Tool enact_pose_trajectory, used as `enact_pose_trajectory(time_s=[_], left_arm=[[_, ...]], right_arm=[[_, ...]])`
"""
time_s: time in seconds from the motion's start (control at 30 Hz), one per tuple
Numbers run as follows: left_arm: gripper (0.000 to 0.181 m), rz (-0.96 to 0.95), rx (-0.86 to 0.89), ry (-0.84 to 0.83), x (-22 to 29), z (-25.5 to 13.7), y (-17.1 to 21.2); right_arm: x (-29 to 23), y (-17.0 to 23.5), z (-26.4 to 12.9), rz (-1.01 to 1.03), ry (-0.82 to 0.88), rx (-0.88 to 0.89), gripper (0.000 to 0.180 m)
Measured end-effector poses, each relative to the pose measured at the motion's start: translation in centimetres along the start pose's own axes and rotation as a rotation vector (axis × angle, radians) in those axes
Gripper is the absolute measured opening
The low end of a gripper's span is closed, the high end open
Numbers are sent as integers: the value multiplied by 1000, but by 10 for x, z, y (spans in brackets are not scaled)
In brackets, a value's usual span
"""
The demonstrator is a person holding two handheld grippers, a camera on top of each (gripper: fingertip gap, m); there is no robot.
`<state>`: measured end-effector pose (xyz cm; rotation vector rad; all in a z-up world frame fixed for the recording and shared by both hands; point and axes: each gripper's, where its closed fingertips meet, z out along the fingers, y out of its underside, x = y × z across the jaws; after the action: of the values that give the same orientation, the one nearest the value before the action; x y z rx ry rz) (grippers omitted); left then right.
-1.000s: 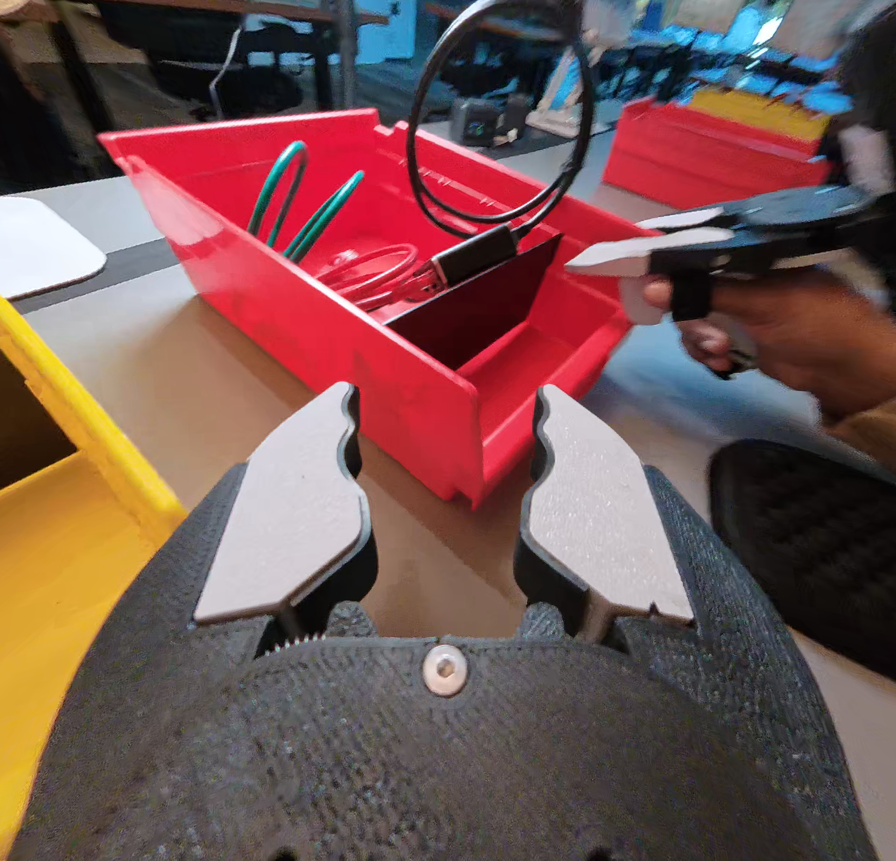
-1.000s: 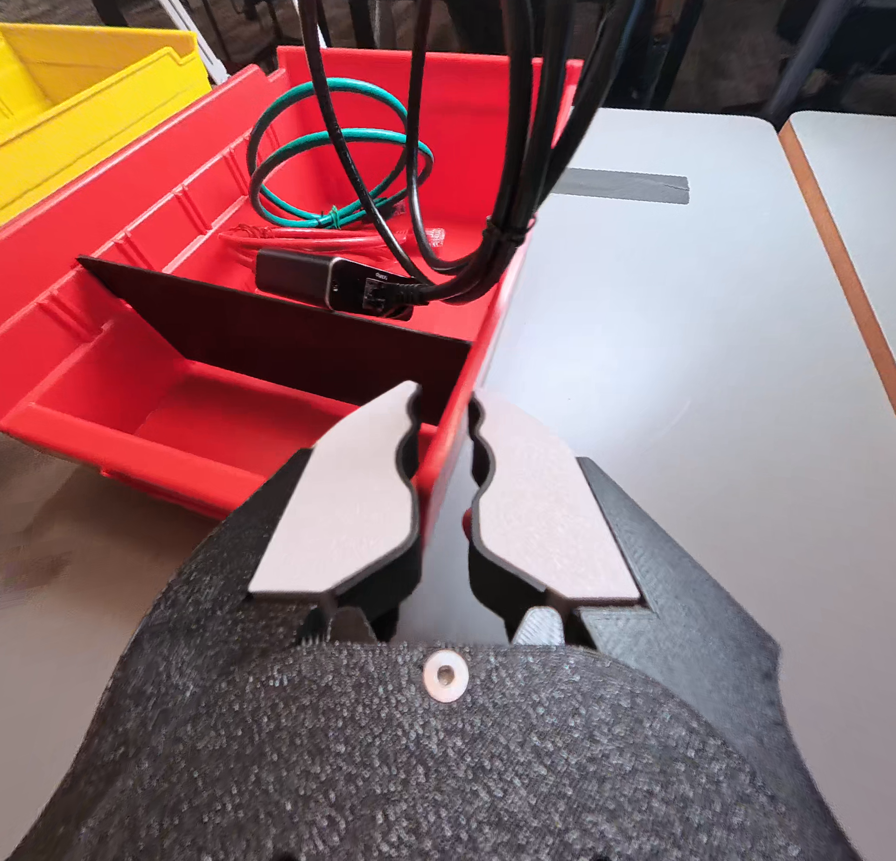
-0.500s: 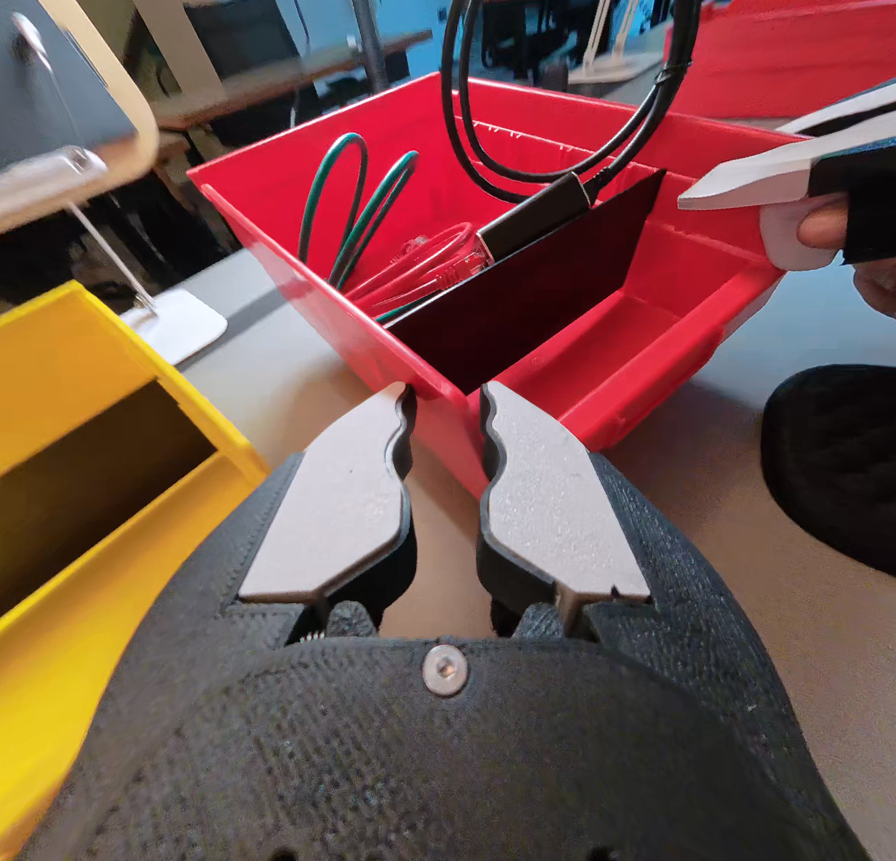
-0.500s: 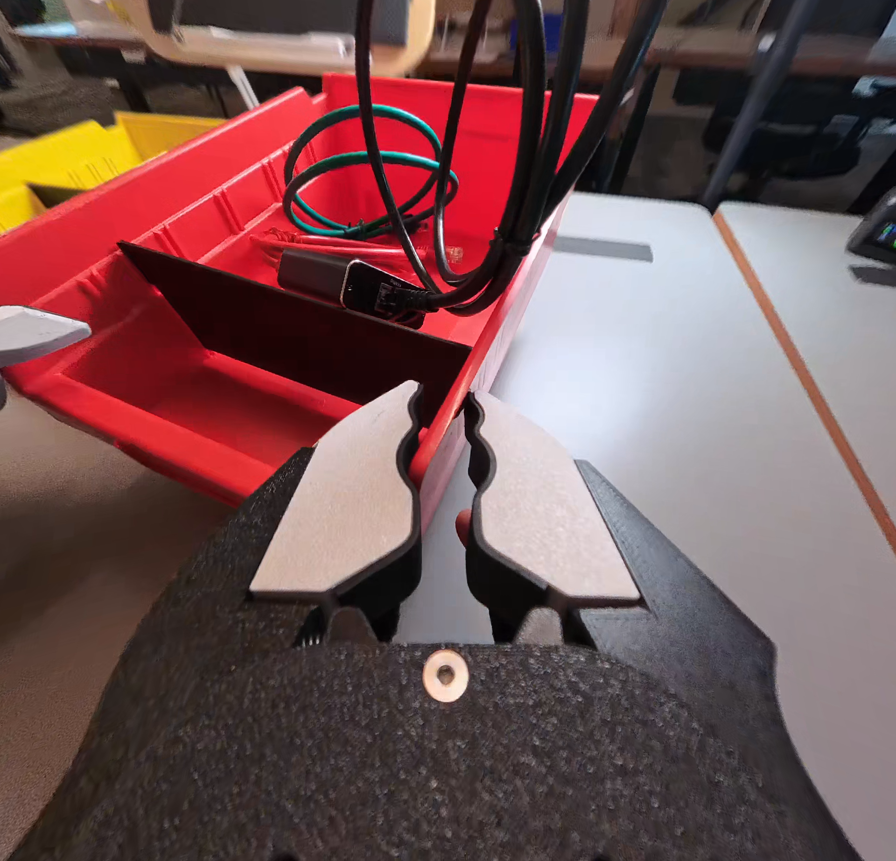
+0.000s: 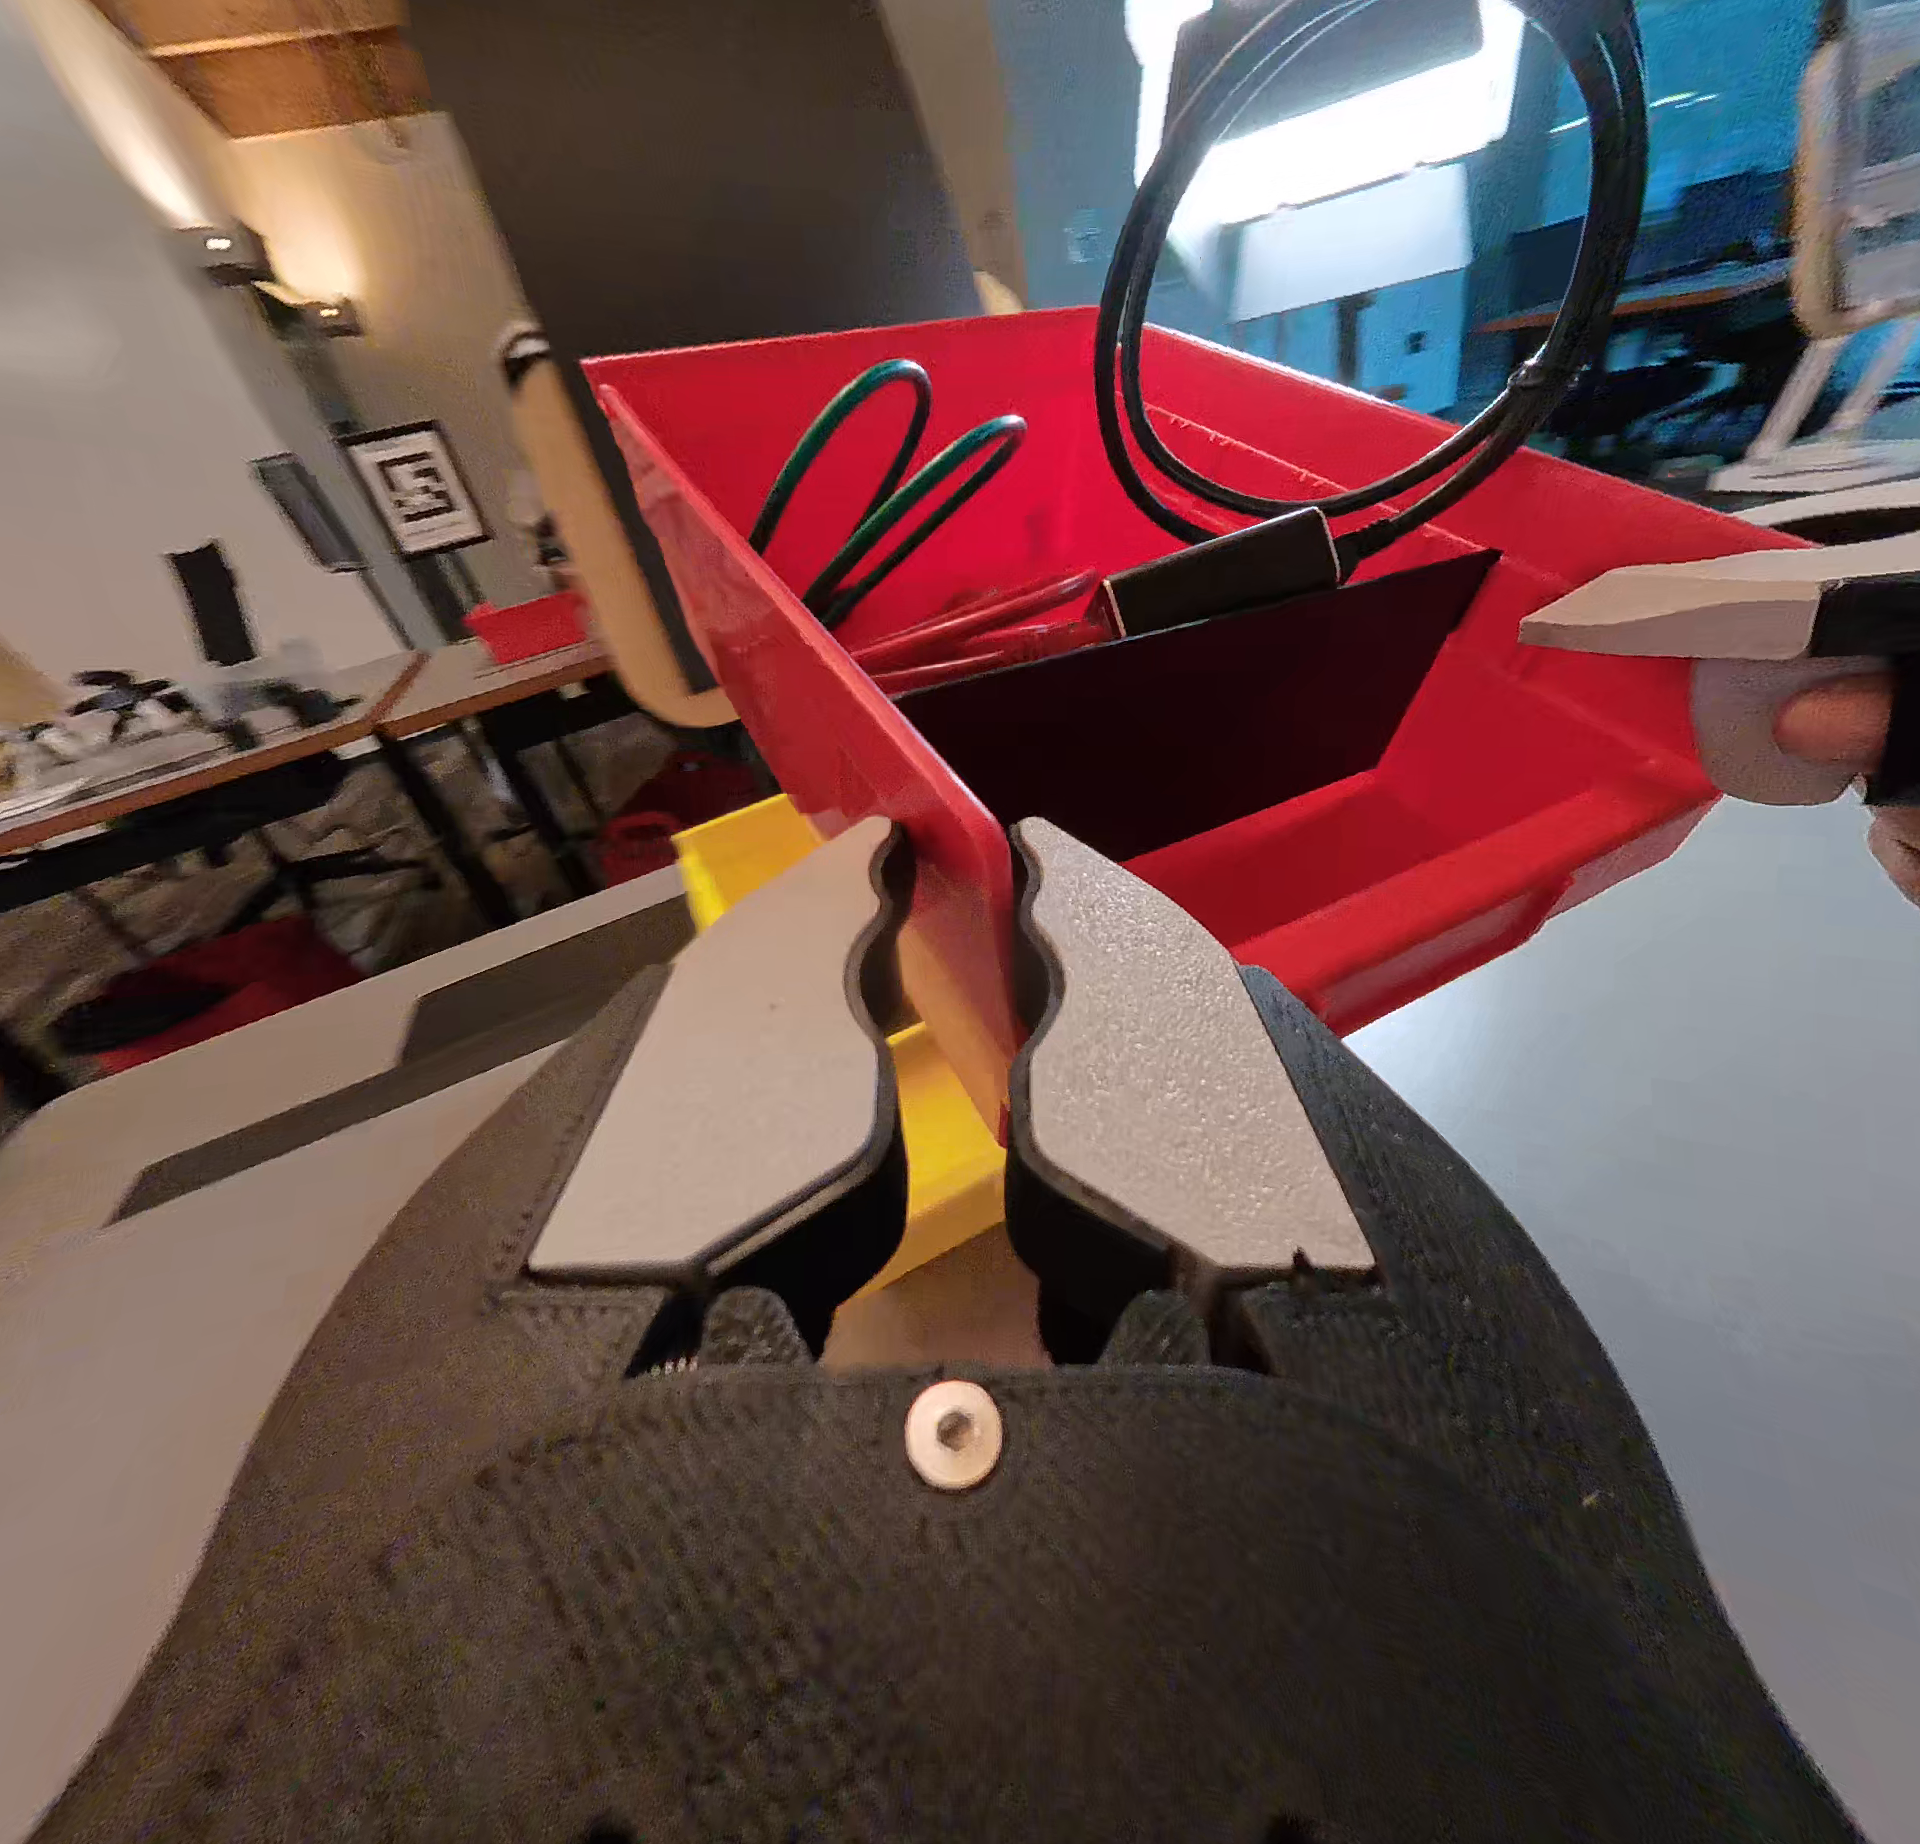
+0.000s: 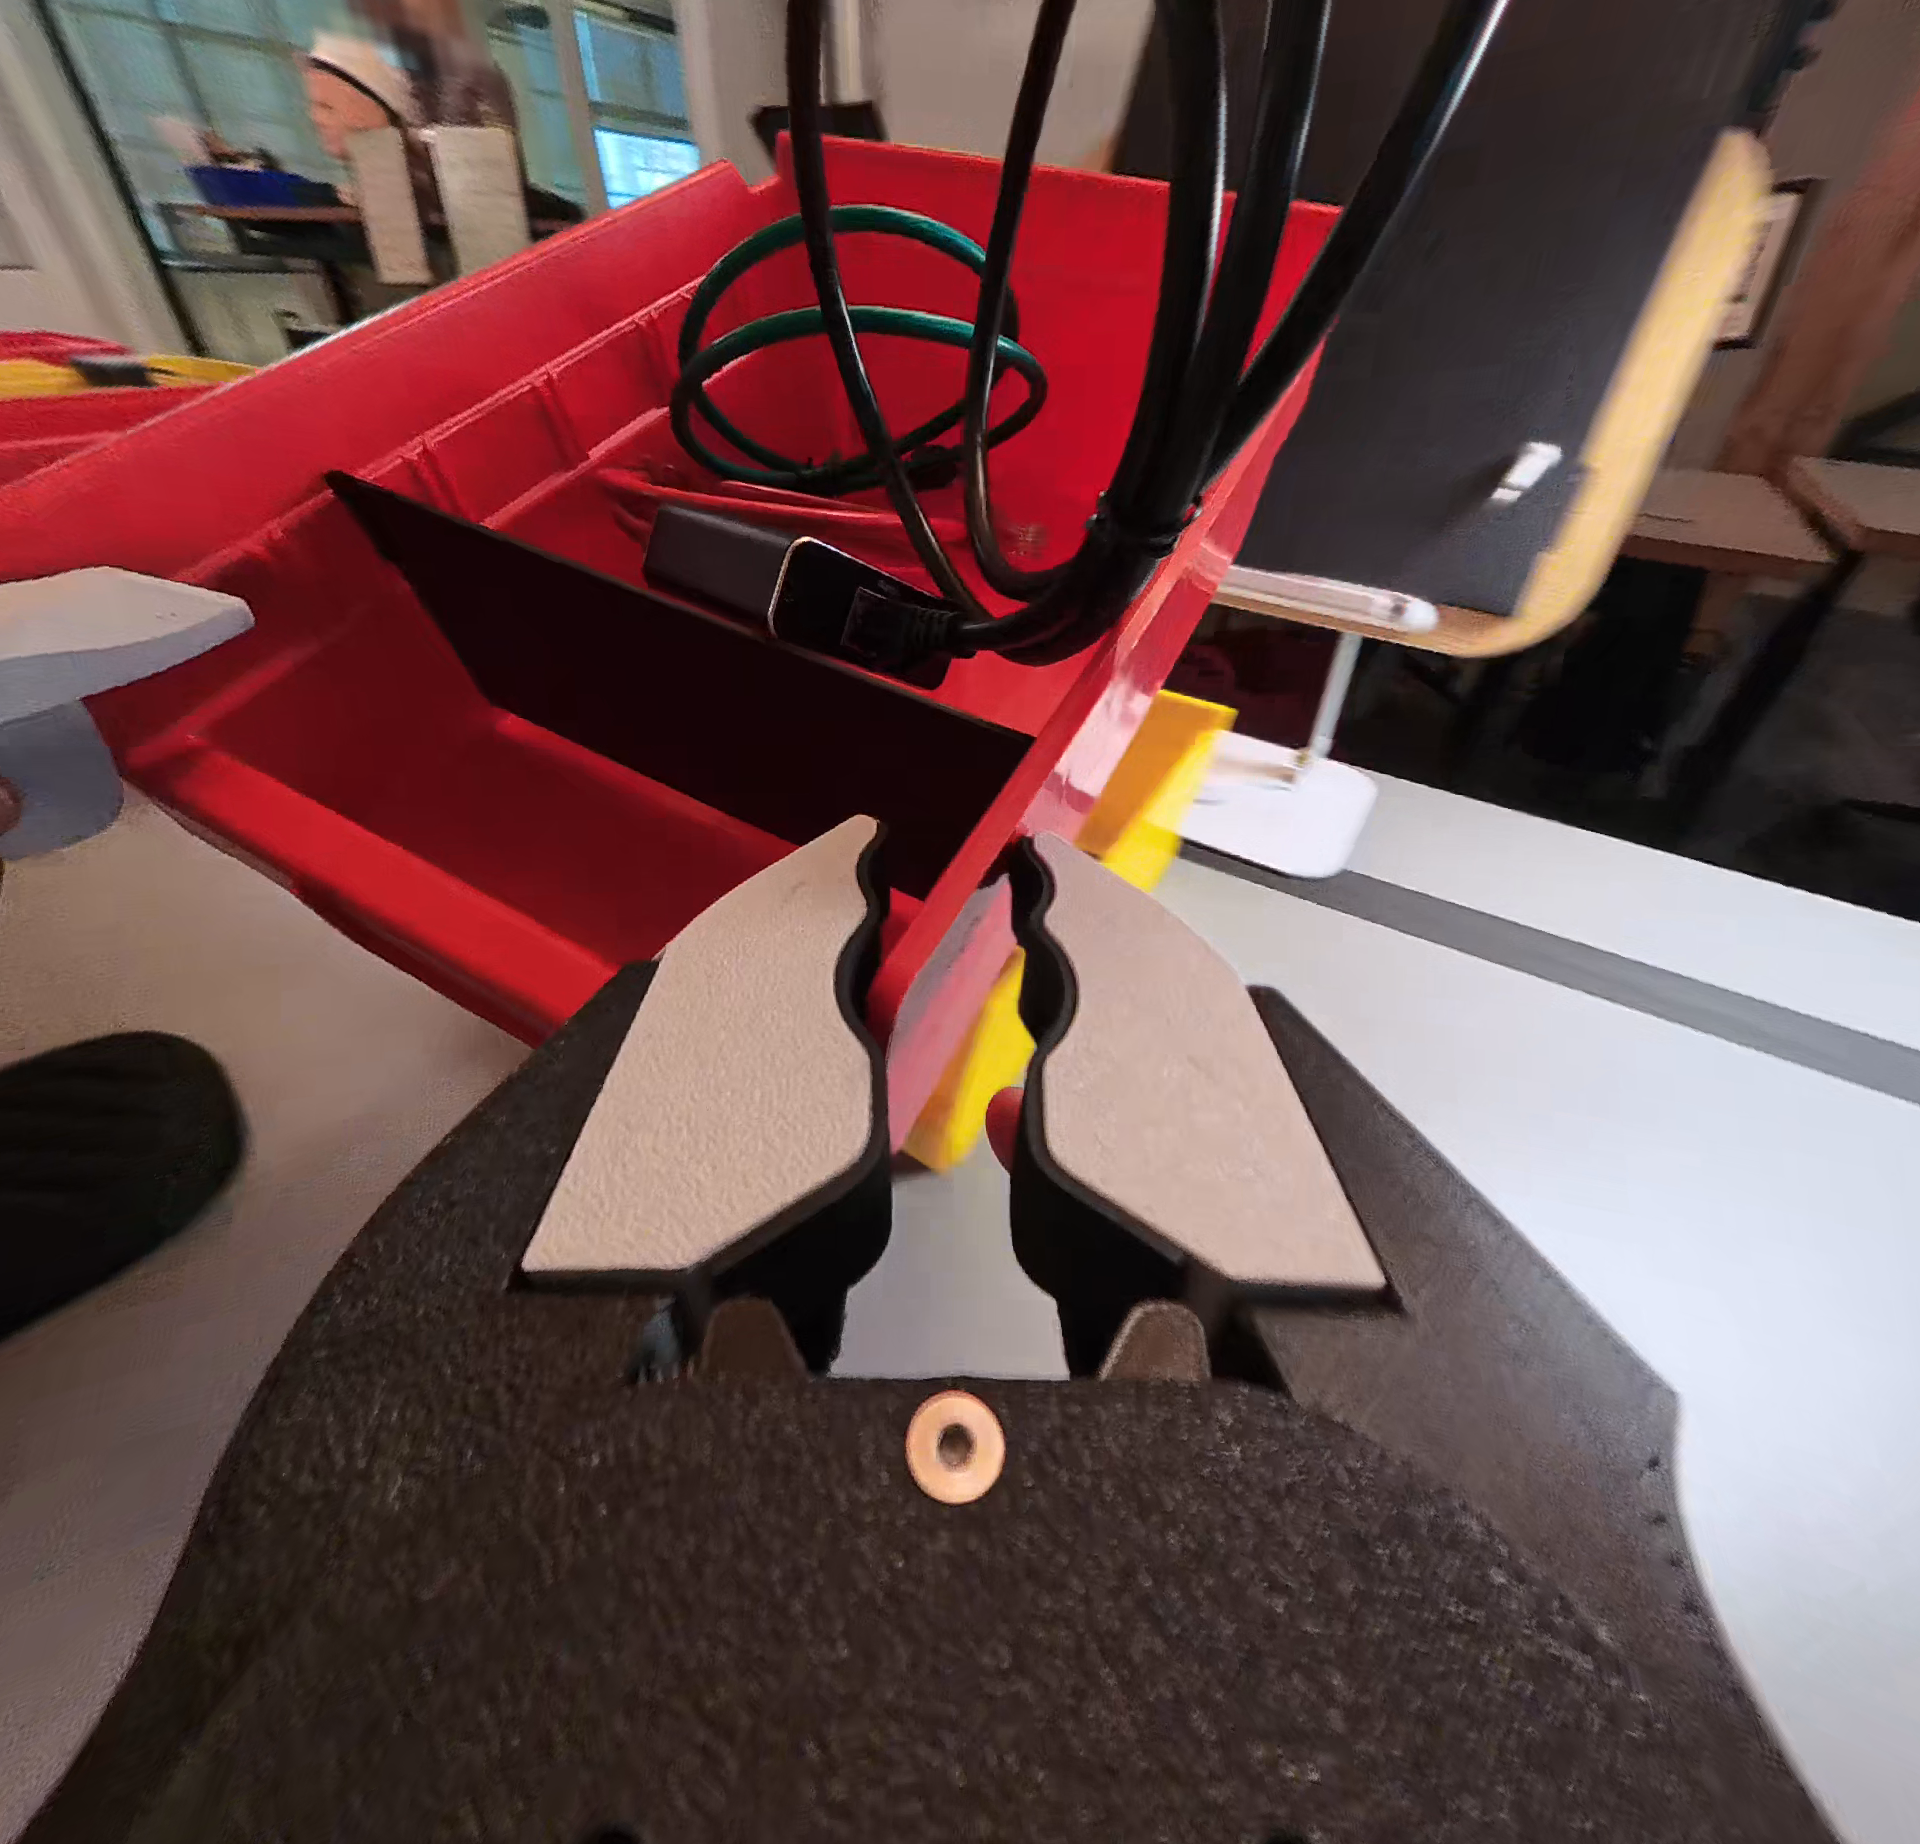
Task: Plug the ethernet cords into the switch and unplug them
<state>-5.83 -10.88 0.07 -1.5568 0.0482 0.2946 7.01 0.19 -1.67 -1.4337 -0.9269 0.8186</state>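
Left wrist view: the left hand-held gripper is clamped on the red bin wall.

Right wrist view: the right hand-held gripper pinches the opposite wall; switch and green cord lie inside. Best keep the bin level.
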Motion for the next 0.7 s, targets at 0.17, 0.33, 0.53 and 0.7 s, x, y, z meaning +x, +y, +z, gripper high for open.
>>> enact_pose_trajectory(time_s=[0.17, 0.33, 0.53, 0.7], left_arm=[[16, -11, -26, -134, -78, -55, 18], [14, -11, -42, -231, -143, -104, 43], [12, -13, -122, -255, -174, -118, 81], [11, -64, -155, -228, -177, -104, 121]], right_arm=[[-85, -3, 55, -20, -167, -10, 24], [-166, 30, 101, 4, -356, -98, 28], [-203, 78, 119, 30, -436, -196, 30], [-200, 109, 124, -21, -421, -257, 32]])
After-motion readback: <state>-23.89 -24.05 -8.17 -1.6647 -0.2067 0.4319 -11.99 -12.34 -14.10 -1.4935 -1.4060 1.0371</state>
